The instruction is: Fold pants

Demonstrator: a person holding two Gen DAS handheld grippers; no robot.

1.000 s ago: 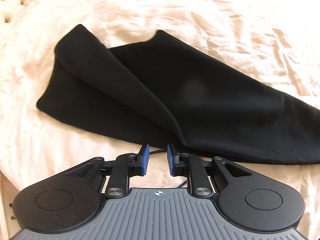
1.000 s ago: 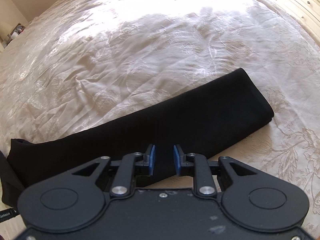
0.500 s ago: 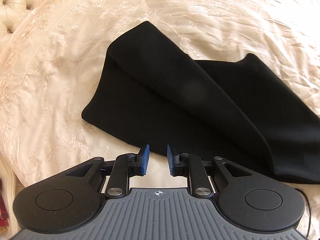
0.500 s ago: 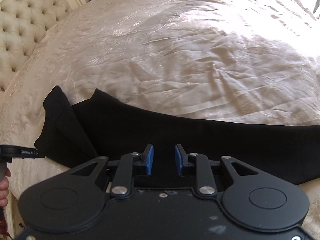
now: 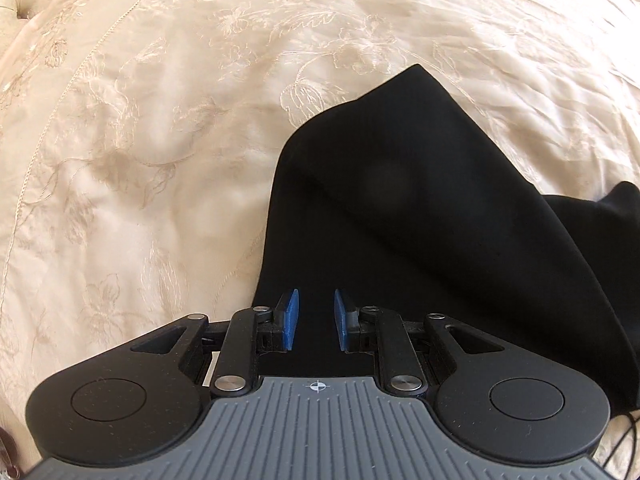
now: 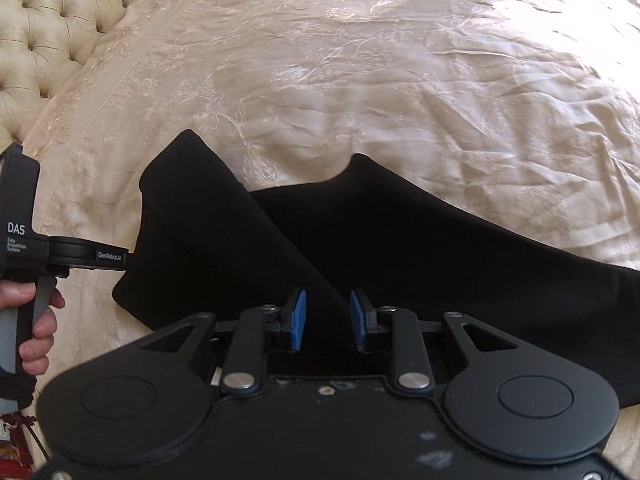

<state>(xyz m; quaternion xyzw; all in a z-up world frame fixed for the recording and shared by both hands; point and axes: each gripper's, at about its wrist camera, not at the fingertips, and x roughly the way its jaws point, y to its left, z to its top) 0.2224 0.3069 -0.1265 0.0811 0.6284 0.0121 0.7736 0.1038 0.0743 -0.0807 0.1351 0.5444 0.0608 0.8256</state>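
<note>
Black pants [image 5: 420,220] lie on a cream bedspread, one end folded over itself. My left gripper [image 5: 316,319] is open and empty, its blue pads over the near left edge of the pants. In the right wrist view the pants [image 6: 360,248] stretch from the folded end at left off to the right. My right gripper [image 6: 327,319] is open and empty above the pants' near edge. The left gripper's body [image 6: 24,240] shows at the far left of that view, held by a hand, its fingers pointing at the folded end.
The cream embroidered bedspread [image 6: 360,60] covers the whole bed. A tufted headboard [image 6: 52,20] stands at the upper left. The bed's edge runs along the left side [image 5: 24,200].
Both grippers have swung left toward the folded end of the pants. The left gripper now sits over the pants' edge. The pants have not moved.
</note>
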